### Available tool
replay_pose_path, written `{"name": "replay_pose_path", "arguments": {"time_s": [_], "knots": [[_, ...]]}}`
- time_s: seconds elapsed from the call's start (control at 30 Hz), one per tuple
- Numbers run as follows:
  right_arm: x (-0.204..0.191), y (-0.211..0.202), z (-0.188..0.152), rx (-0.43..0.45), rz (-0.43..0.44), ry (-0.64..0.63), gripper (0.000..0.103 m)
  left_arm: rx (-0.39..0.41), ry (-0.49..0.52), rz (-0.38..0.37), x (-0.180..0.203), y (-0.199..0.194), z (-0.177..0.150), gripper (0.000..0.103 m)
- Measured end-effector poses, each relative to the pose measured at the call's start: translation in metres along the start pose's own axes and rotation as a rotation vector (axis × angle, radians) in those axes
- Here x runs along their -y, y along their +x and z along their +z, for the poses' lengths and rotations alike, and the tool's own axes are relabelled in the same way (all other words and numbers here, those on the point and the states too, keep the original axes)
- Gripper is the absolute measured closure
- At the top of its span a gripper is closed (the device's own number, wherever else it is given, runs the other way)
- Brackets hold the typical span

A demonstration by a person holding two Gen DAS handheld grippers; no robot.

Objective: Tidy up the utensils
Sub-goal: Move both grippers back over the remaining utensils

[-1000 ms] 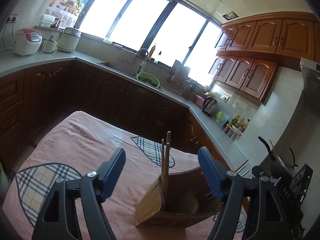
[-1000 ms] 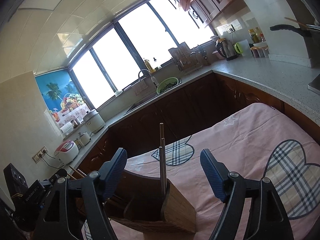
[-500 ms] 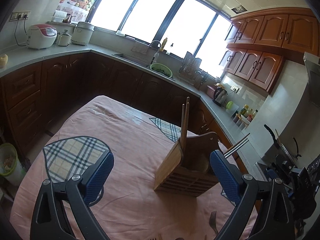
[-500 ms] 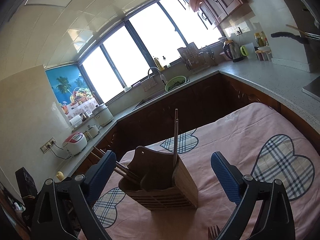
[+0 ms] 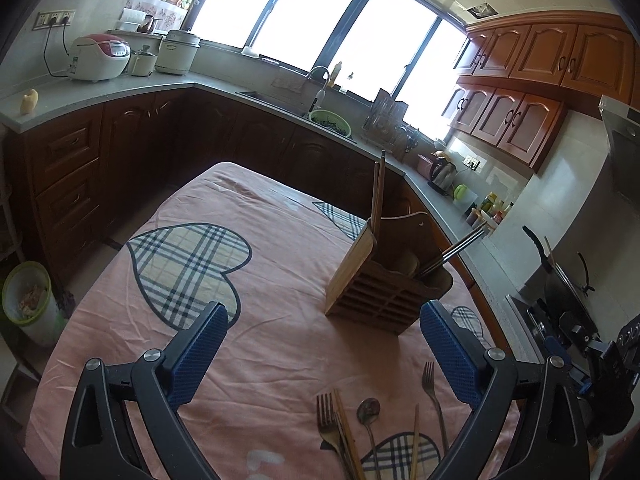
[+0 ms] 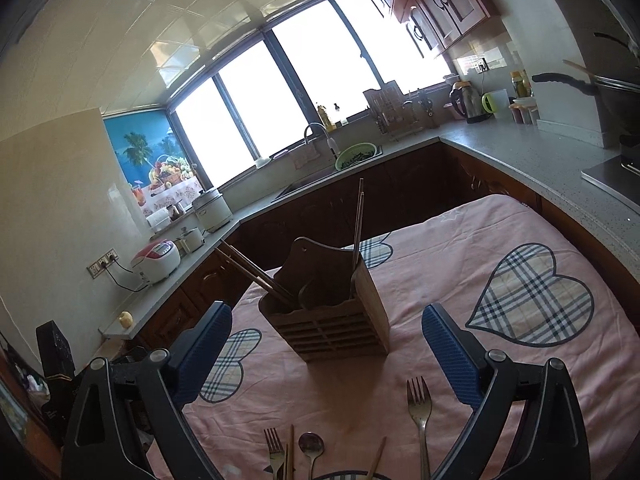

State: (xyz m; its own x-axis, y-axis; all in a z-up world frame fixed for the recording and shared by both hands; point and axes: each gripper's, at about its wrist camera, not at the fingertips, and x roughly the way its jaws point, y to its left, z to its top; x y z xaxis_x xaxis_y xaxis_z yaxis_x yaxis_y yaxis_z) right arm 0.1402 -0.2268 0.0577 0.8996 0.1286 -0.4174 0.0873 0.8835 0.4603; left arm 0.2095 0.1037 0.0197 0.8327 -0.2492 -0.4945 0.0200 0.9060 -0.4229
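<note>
Standing spread wide over a pink cloth (image 5: 280, 264) printed with plaid hearts, the left gripper (image 5: 324, 356) holds nothing; its blue fingers (image 5: 198, 354) have just been opening, and only bare cloth and loose cutlery lie between them. The right gripper (image 6: 326, 354) is the same: its blue fingers (image 6: 450, 356) have just been parting, they grasp nothing, and neither touches anything. A wooden holder (image 5: 380, 284) stands upright on the cloth ahead of both grippers, clear of the fingers, nearer the far right side of the table in the left wrist view and central in the right wrist view (image 6: 328, 312). One pair of wooden chopsticks (image 5: 377, 194) stands nearly upright in one compartment, and a pair of darker, metal-tipped chopsticks (image 5: 456, 248) leans out of another toward the counter (image 5: 440, 204). On the cloth close to the cameras lie the loose pieces: a fork (image 5: 327, 420) beside a chopstick (image 5: 348, 436), a spoon (image 5: 368, 414), a single chopstick (image 5: 415, 436), and a second fork (image 5: 434, 396) near the left gripper's right finger. The right wrist view shows that second fork (image 6: 419, 412) between its fingers, with the spoon (image 6: 312, 448) and the other fork (image 6: 275, 450) at the bottom edge.
</note>
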Motion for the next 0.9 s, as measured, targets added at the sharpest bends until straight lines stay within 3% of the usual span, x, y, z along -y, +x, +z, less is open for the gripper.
{"name": "replay_pose_path", "arguments": {"time_s": [0.33, 0.9], "knots": [[0.006, -0.021, -0.040, -0.060, -0.043, -0.014, 0.006, -0.064, 0.005, 0.023, -0.004, -0.034, -0.029, 0.005], [0.005, -0.025, -0.085, -0.150, -0.050, -0.028, 0.006, -0.155, 0.023, 0.065, -0.001, -0.028, -0.054, 0.006]]}}
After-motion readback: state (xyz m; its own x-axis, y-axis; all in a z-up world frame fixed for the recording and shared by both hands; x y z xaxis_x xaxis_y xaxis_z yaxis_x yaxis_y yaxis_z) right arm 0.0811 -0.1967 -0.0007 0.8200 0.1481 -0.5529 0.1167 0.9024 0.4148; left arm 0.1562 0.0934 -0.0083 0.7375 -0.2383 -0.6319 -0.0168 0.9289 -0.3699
